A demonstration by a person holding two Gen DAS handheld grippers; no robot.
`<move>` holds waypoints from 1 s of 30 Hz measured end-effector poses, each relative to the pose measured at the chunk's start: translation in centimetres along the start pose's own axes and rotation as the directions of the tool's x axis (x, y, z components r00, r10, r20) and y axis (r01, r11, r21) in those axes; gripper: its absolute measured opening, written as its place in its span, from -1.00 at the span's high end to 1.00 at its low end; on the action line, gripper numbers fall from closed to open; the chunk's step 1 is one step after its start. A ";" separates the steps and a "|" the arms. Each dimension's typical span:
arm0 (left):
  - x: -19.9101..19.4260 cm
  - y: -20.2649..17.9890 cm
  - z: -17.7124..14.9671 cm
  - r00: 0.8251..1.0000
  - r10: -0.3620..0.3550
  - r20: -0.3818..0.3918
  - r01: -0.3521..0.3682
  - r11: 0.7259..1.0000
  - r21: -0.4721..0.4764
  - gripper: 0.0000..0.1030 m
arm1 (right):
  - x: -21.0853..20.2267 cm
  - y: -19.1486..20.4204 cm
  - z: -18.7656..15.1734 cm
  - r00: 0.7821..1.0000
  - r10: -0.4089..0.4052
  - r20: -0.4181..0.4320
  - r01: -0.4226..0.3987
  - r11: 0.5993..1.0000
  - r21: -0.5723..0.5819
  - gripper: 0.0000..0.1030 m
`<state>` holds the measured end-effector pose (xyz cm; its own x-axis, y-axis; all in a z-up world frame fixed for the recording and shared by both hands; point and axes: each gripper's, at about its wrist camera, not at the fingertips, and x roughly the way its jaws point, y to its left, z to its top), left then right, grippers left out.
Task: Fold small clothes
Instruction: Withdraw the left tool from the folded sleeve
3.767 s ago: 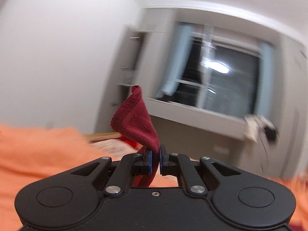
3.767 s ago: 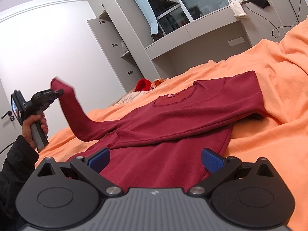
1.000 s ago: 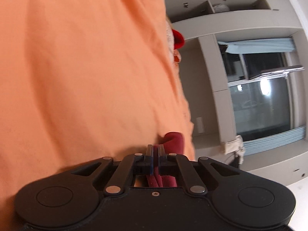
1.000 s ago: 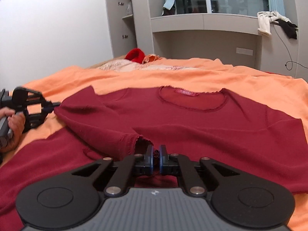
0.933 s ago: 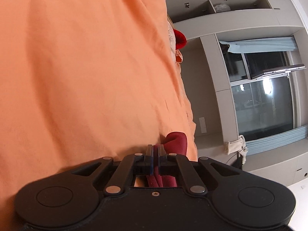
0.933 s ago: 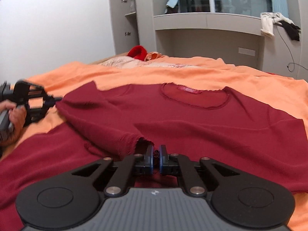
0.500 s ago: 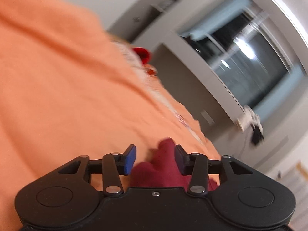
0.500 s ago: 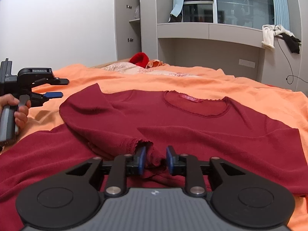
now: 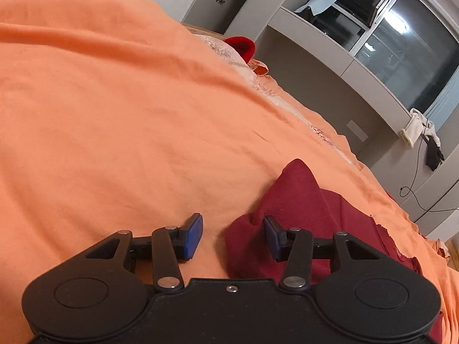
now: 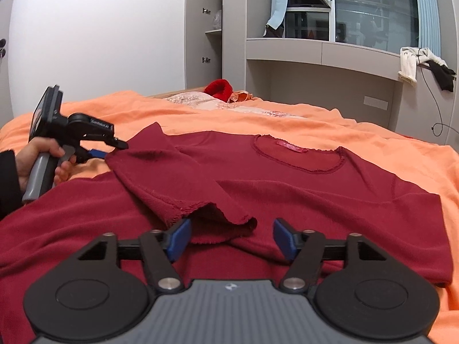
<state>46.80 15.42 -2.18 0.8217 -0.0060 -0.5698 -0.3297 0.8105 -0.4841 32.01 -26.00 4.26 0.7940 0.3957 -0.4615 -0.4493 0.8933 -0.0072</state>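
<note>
Right wrist view is showing my right tongs (image 10: 231,240) opening off the limp sleeve cuff (image 10: 218,215) of the maroon top (image 10: 287,183) lying on the bed (image 10: 344,134), left tongs (image 10: 113,147) parted beside its shoulder fold; I'm judging cuffs and hems grippable.

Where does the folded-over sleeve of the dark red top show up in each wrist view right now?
Left wrist view: folded sleeve, lower centre-right, its bend lying between the open jaws of the left gripper.
Right wrist view: folded sleeve, centre-left, laid diagonally across the top's body, cuff just ahead of the right gripper, whose jaws are opening.
Shared landmark: bright red item at the bed's far end.
</note>
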 end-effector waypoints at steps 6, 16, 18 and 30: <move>-1.9 0.7 0.2 0.999 -0.027 0.019 0.028 0.998 -0.050 -0.28 | -3.5 0.4 -1.6 1.000 -0.010 0.013 0.011 0.999 -0.032 -0.85; -6.6 -1.5 -1.0 0.998 -0.046 0.047 0.044 0.998 0.049 -0.99 | -9.9 1.9 -6.0 0.991 -0.056 0.125 0.068 0.993 -0.094 -0.99; -7.9 -1.7 -1.5 0.994 -0.095 0.048 0.092 0.994 0.064 -0.98 | -10.5 2.5 -6.2 0.991 -0.043 0.130 0.060 0.989 -0.133 -0.99; -16.9 -3.8 -7.0 0.977 -0.171 0.129 0.125 0.944 0.306 -0.99 | -13.3 4.6 -7.2 0.980 -0.023 0.199 0.072 0.968 -0.239 -0.99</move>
<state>30.92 8.36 4.62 0.9191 -0.0692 -0.3879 -0.0662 0.9434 -0.3251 16.43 -28.69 4.02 0.8699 0.4090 -0.2758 -0.4760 0.8426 -0.2519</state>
